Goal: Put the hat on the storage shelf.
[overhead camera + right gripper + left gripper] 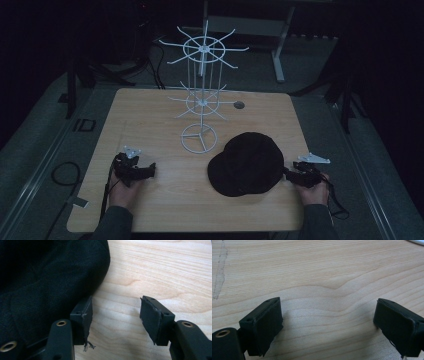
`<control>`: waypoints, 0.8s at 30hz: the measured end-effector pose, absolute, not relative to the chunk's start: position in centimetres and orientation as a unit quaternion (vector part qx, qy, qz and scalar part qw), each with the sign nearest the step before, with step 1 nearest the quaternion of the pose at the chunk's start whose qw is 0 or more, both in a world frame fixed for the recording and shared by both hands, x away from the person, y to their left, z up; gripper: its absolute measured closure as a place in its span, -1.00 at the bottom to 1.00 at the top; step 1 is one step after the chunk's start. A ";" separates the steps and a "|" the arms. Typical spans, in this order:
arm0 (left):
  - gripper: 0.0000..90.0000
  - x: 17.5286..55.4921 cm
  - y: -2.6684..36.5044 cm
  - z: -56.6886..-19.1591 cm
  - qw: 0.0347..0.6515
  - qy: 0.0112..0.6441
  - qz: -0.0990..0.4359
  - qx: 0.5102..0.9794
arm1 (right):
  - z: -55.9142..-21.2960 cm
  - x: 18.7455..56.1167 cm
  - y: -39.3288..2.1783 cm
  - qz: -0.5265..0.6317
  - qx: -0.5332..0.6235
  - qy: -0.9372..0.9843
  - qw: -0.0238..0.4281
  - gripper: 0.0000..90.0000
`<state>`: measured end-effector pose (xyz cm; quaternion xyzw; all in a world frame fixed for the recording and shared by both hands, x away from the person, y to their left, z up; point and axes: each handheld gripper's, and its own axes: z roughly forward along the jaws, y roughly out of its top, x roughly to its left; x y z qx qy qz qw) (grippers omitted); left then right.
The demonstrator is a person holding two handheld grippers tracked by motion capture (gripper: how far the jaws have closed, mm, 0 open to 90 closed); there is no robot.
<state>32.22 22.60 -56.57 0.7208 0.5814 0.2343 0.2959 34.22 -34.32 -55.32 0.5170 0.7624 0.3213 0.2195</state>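
A black cap [248, 162] lies flat on the wooden table [150, 115], right of centre. My right gripper [290, 174] rests at the cap's right edge; in the right gripper view its jaws stand apart over bare wood [115, 318], and the cap [50, 277] lies beside the left jaw, not between the two. Near the table's front left, my left gripper [150, 170] points right and sits low over the wood. Its jaws are wide apart [328, 322] with nothing between them. A white wire display rack [202, 75] stands behind the cap.
The rack's round base [198, 138] sits just left of the cap's far edge, and its hook arms spread out at two levels. A small dark grommet [239, 105] is set in the table's far side. A strip of tape [219, 272] marks the wood.
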 end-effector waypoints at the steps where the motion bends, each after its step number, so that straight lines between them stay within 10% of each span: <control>1: -0.80 32.2 22.6 -56.6 0.296 0.581 0.235 0.721 | -55.2 34.3 -34.3 0.316 0.517 0.765 0.217 -0.04; 12: -0.80 32.2 22.6 -56.6 0.295 0.581 0.235 0.721 | -53.1 32.7 -32.7 0.271 0.509 0.788 0.216 0.17; 24: -0.80 32.2 22.6 -56.6 0.296 0.581 0.235 0.721 | -50.1 29.8 -30.5 0.326 0.533 0.753 0.206 -0.15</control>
